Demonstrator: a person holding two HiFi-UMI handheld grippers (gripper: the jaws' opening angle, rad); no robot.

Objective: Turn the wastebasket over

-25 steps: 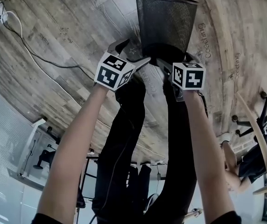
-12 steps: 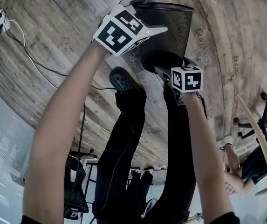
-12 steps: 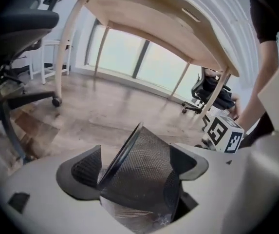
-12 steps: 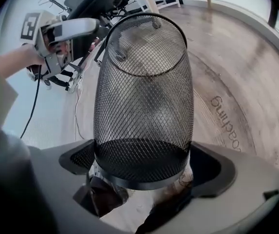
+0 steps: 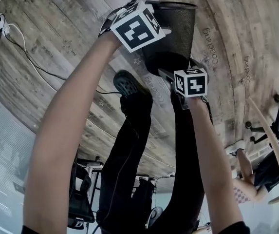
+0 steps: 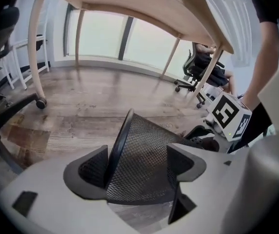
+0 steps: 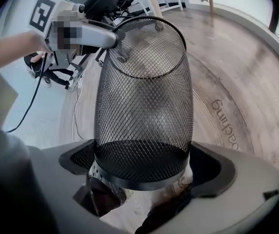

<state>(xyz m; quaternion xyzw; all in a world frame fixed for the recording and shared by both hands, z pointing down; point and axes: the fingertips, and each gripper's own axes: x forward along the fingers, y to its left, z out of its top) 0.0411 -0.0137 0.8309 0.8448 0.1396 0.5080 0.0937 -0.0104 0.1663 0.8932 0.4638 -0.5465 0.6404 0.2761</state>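
Wood-plank floor (image 5: 56,38) carries a black wire-mesh wastebasket (image 5: 178,28) lying on its side. Gripper views alone reveal the jaws: left gripper (image 6: 137,164), lately closing, straddles the rim (image 6: 117,145) unclamped; right gripper (image 7: 144,164), lately opening, stands wide either side of the base (image 7: 139,174). Bare left forearm (image 5: 64,130) reaches farther than right forearm (image 5: 212,155).

We've got left arm (image 5: 66,130) and right arm (image 5: 212,150) stretched forward and down. Left gripper (image 6: 137,167): jaws have just been closing, pads apart, wastebasket (image 6: 149,138) rim between them. Right gripper (image 7: 140,165): jaws wide apart, straddling its base.
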